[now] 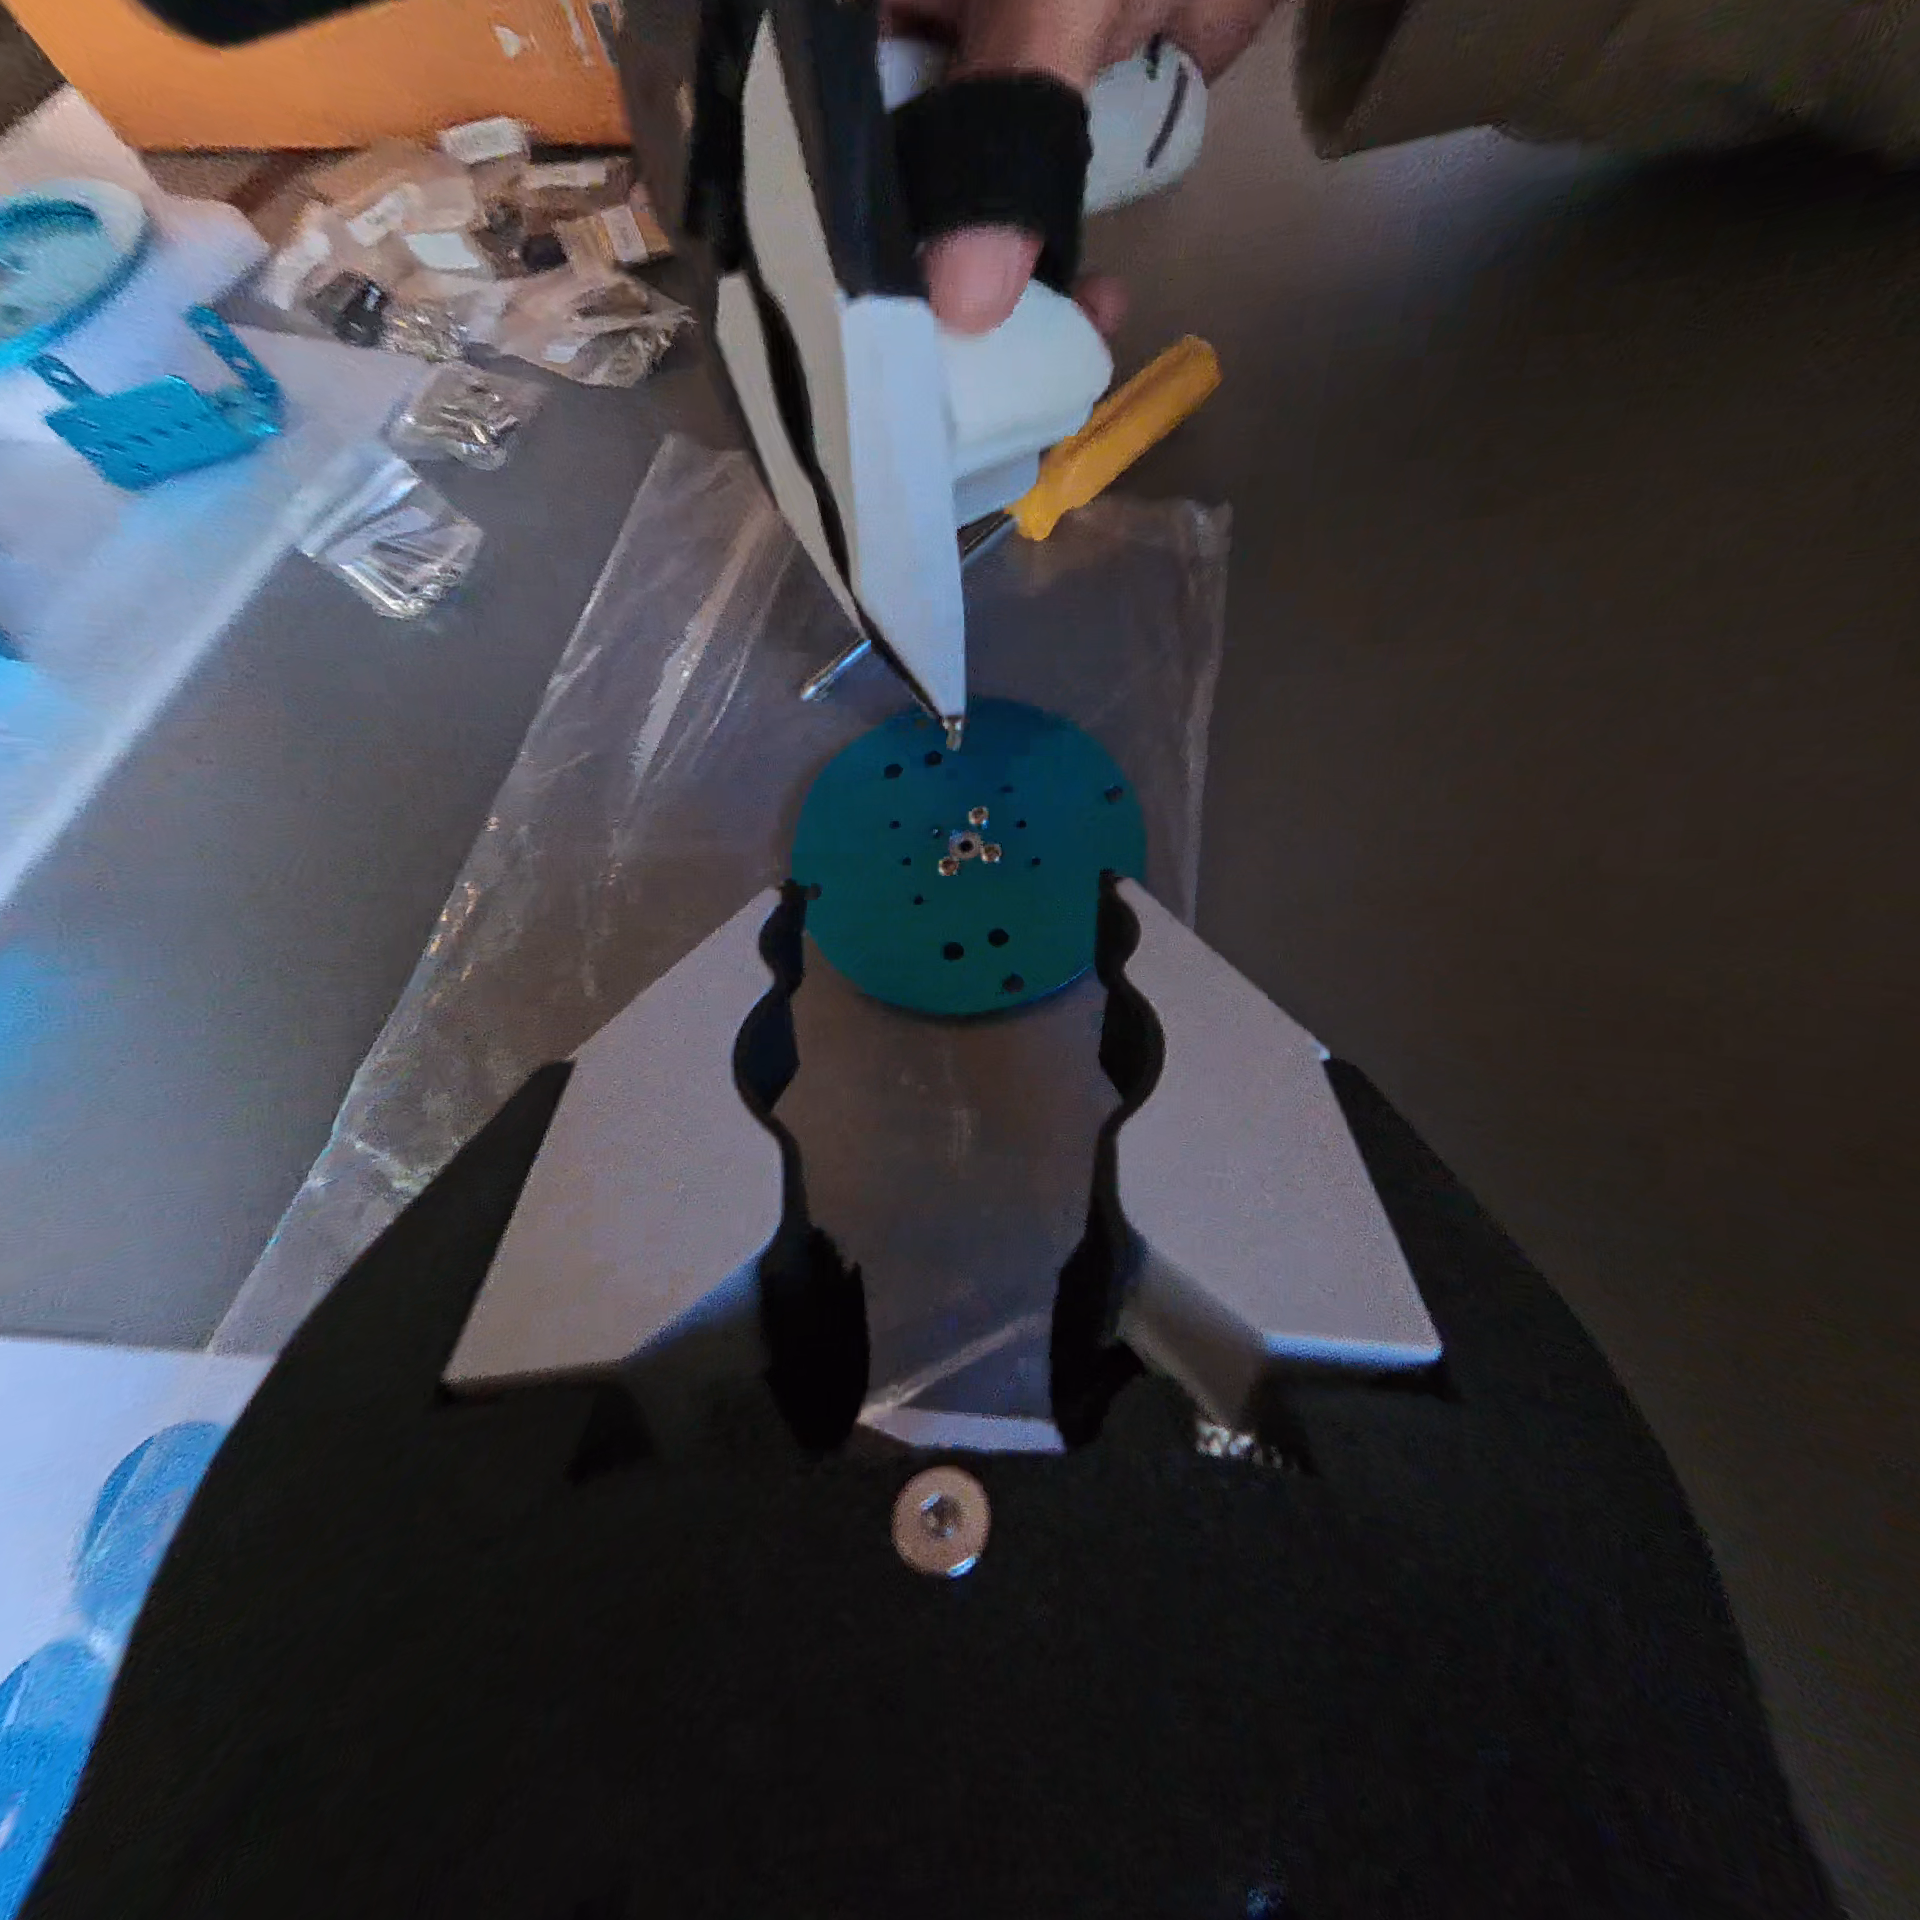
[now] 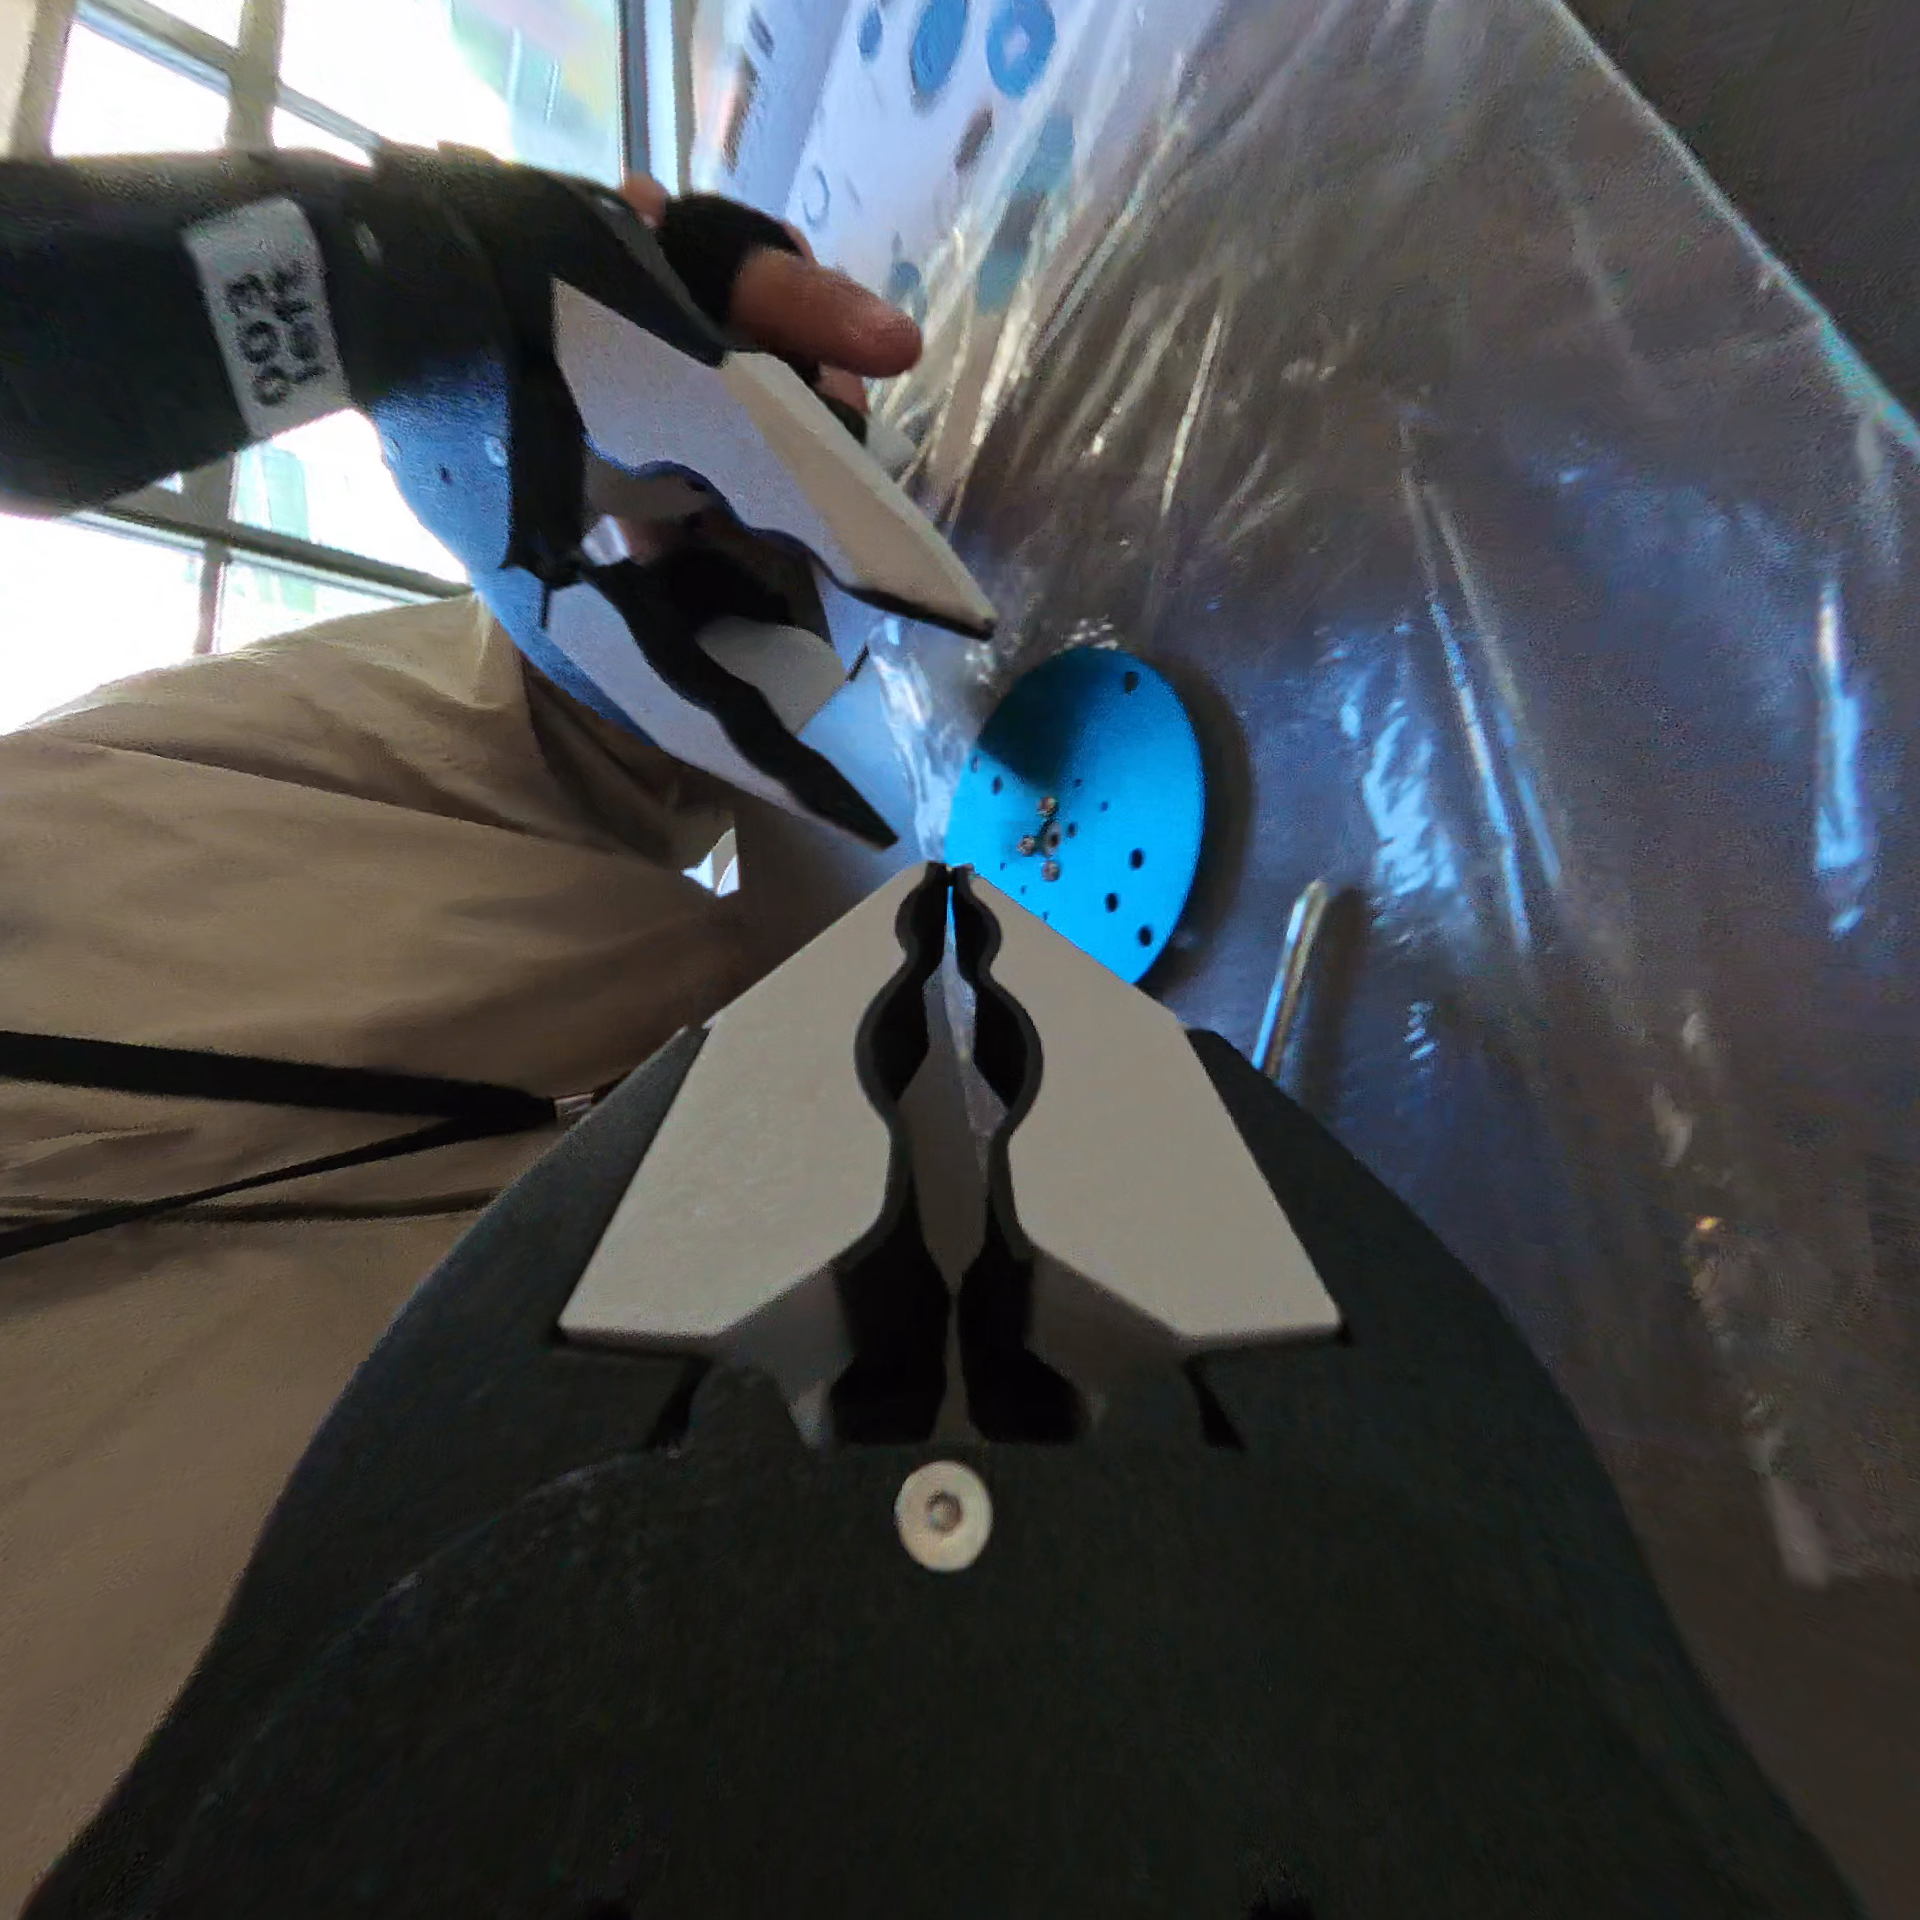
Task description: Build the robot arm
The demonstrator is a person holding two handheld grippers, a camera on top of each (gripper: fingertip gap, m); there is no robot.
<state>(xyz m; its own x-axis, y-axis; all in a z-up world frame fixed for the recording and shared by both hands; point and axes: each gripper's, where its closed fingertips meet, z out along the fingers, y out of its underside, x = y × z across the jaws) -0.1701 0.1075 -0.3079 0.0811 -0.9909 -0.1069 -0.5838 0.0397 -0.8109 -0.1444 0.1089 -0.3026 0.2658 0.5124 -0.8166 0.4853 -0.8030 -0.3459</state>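
Observation:
A round blue metal disc (image 1: pixel 966 914) with several holes and small screws at its hub lies on a clear plastic bag (image 1: pixel 644 779) on the dark table. My left gripper (image 1: pixel 953 885) is open, one fingertip at each side of the disc's near edge; I cannot tell if they touch it. My right gripper (image 1: pixel 951 717) comes down from above, shut on a small silver screw (image 1: pixel 954 736) at the disc's far rim. In the right wrist view the shut right gripper (image 2: pixel 951 871) is at the disc (image 2: pixel 1101 790), with the open left gripper (image 2: pixel 940 732) opposite.
A yellow-handled screwdriver (image 1: pixel 1122 436) lies behind the disc; its shaft (image 2: pixel 1294 966) shows beside it. Bags of small parts (image 1: pixel 468 260), a blue bracket (image 1: pixel 156 436), white foam and an orange box (image 1: pixel 364 83) are at the far left. A person's beige clothing (image 2: pixel 260 883) is close. Less than 4 cm separates the two grippers' tips.

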